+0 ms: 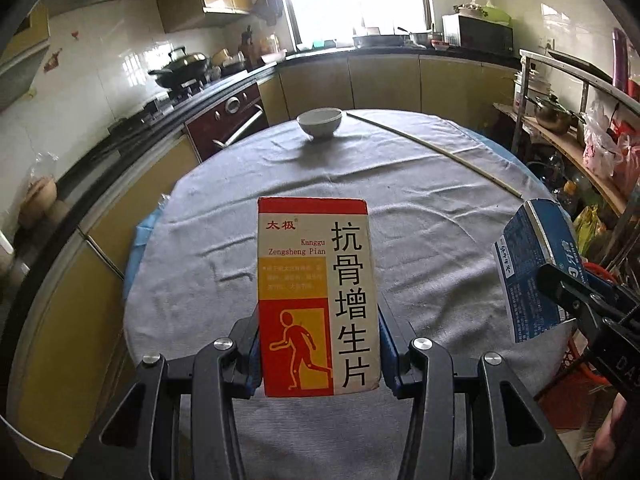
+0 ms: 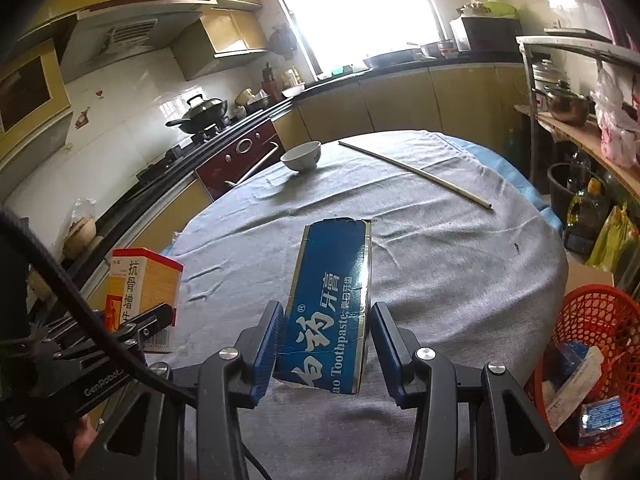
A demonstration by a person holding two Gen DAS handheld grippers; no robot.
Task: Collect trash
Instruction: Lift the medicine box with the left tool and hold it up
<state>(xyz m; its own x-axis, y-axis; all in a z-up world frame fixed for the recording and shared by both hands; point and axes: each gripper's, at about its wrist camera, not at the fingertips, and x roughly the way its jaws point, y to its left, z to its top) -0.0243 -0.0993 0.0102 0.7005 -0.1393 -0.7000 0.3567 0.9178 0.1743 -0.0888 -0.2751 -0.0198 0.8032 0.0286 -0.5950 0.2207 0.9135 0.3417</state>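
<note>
I can't see the near end of the medicine box (image 1: 318, 296) behind my left tool (image 1: 318, 350), nor the desk (image 1: 420, 216) beneath it. The red basket (image 2: 600, 364) runs off the right wrist view's edge, and its contents, perhaps wrappers, are too jumbled to name. The box's small yellow print is blurred.

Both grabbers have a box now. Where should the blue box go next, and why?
Probably swing the right gripper to its right, over the red basket, and let go. It already holds the blue box above the table, and that basket beside the table already holds other wrappers.
</note>
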